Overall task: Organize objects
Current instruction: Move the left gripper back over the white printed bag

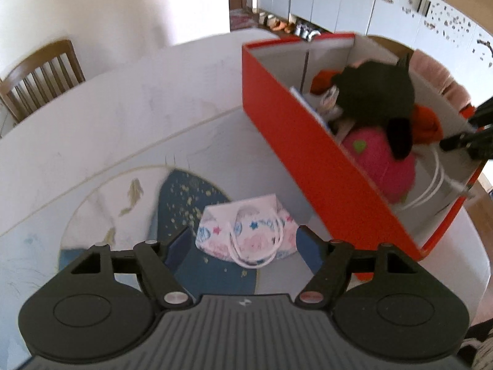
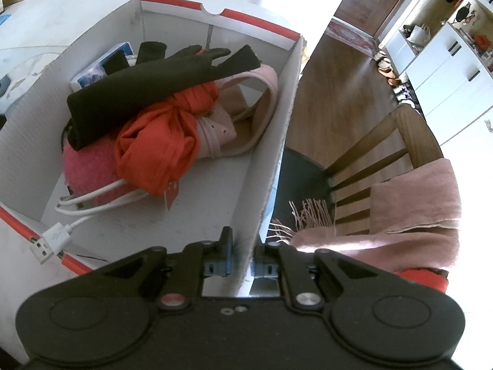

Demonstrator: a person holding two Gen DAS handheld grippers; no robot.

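Note:
A small white pouch (image 1: 246, 231) printed with pink and blue shapes, with a white cord, lies on the table mat. My left gripper (image 1: 243, 243) hangs open over it, one finger on each side, pads clear of it. To the right stands a red box (image 1: 308, 141) with white inner walls. It holds a black glove (image 2: 148, 92), an orange cloth (image 2: 160, 148), a fuzzy pink ball (image 2: 89, 169), a pink strap (image 2: 262, 104) and a white USB cable (image 2: 61, 234). My right gripper (image 2: 243, 256) is shut on the box's right wall (image 2: 271, 141).
The mat (image 1: 191, 197) has a dark blue patch with gold specks. A wooden chair (image 1: 43, 74) stands behind the table at the left. Beside the box, another chair (image 2: 379, 154) carries a pink fringed scarf (image 2: 416, 203). White cabinets (image 1: 339, 3) line the far wall.

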